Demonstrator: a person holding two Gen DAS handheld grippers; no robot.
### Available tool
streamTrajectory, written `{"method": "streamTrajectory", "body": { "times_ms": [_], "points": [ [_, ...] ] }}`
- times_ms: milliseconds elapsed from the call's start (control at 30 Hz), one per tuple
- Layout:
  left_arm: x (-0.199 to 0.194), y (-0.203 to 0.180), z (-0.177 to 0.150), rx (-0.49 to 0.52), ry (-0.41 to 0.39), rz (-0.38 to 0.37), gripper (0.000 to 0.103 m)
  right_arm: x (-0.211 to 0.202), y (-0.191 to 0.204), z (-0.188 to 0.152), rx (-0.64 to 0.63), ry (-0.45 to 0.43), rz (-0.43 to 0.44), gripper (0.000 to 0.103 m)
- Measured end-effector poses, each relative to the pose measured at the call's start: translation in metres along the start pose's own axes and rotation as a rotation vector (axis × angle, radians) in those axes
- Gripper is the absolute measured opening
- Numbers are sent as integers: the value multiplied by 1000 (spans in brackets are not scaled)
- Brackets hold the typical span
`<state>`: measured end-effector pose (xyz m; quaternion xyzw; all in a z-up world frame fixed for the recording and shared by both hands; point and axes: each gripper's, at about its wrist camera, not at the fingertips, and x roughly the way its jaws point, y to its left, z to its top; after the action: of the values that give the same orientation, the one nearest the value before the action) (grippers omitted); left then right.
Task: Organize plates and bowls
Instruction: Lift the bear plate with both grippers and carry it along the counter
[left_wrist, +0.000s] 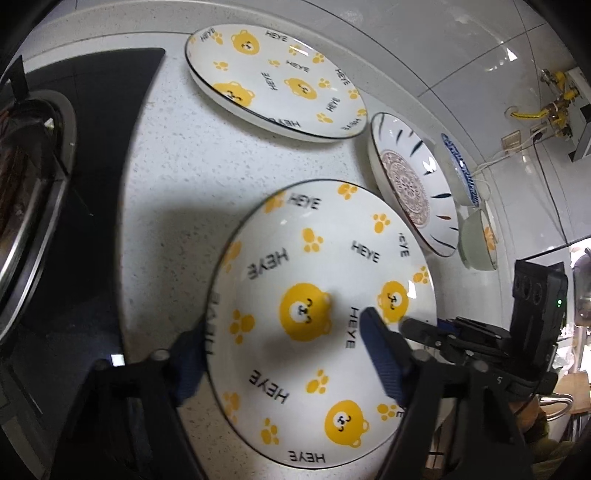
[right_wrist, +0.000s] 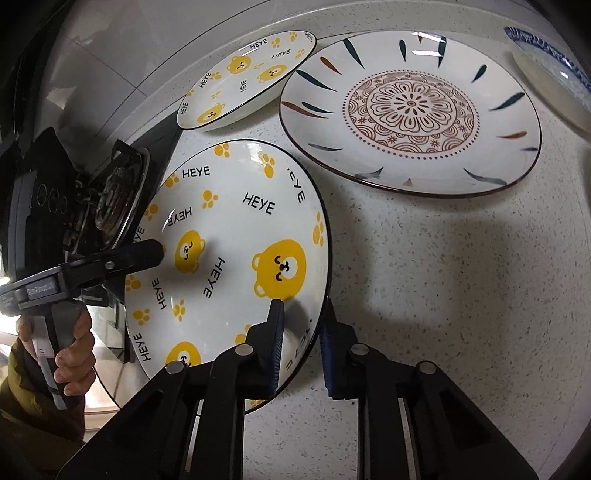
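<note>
Jaws of the right gripper (right_wrist: 301, 345) clench the near bear plate's (right_wrist: 236, 266) rim; the left gripper (left_wrist: 284, 354) straddles its opposite edge, not visibly pressing. Beyond it on the speckled counter (right_wrist: 443, 295) lie a second bear plate (right_wrist: 251, 79) and a mandala plate (right_wrist: 410, 114).

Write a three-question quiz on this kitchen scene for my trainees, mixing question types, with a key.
1. True or false: the right gripper has one finger on either side of the near bear plate's rim.
2. Which dish lies between the far bear plate and the blue-rimmed dish? A) the mandala plate B) a mug C) a fork
3. Which gripper's jaws stand wider apart?

Key: 1 true; 2 A; 3 the left gripper.
</note>
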<state>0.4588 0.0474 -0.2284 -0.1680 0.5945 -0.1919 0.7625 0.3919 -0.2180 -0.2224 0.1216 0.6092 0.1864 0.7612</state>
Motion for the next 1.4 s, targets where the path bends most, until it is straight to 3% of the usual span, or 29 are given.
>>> {"method": "streamTrajectory", "body": {
  "times_ms": [133,200,333,600,1033,1200,1400],
  "points": [
    [-4,16,-2,-49,2,42,20,-1,-9,1,49,11,44,14],
    [-4,25,-4,-79,19,22,13,-1,-13,1,64,12,61,14],
    [-5,23,-8,-89,37,30,13,-1,-16,3,83,13,72,13],
    [-26,20,-19,-135,37,-26,10,-17,-6,-1,94,-7,52,13],
    [-89,7,-81,-84,16,-90,10,-71,44,-65,56,-75,16,13],
    [-81,12,-104,-69,48,-88,10,-64,42,-92,63,-61,6,13],
    [-64,17,-119,-29,66,-34,11,-40,33,-106,111,-43,7,13]
  ]
}}
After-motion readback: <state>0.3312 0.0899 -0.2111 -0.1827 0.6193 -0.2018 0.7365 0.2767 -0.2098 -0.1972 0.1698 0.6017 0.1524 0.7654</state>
